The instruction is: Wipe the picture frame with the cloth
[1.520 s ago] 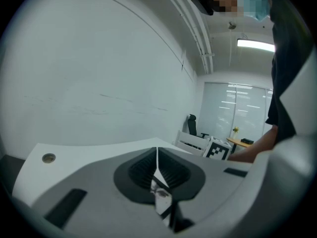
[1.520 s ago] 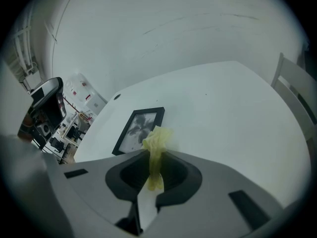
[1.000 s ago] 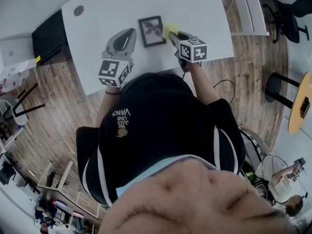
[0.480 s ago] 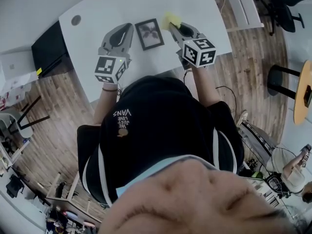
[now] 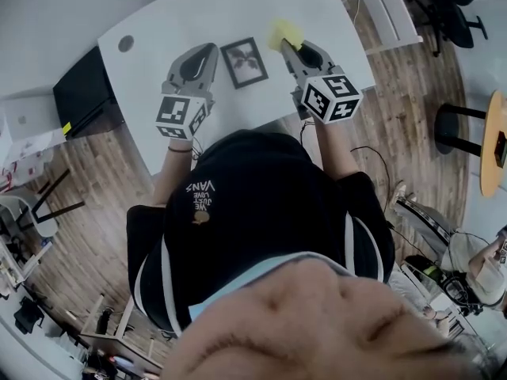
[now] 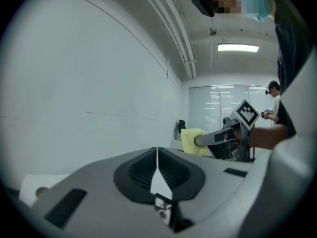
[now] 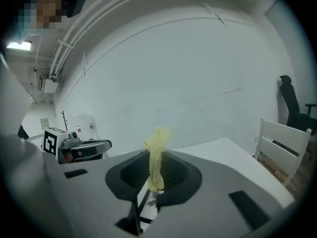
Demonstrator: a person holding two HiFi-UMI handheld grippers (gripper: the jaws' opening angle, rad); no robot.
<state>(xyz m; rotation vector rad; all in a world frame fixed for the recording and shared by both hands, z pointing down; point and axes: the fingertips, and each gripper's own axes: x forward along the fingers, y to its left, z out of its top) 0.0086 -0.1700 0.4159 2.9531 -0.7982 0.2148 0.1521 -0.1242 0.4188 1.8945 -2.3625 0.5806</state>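
In the head view the picture frame [image 5: 244, 62] lies flat on the table [image 5: 158, 22] between the left gripper [image 5: 204, 54] and right gripper [image 5: 289, 47], probably for easy wiping; the left gripper view shows jaws pressed together, empty; the right gripper view shows jaws pinching the yellow cloth [image 7: 156, 157].

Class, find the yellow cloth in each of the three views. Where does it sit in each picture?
Head view: cloth upper centre, right of the picture frame.
Left gripper view: right of centre, at the right gripper tip.
Right gripper view: dead centre, pinched between the jaws.
Shared landmark: the white table.
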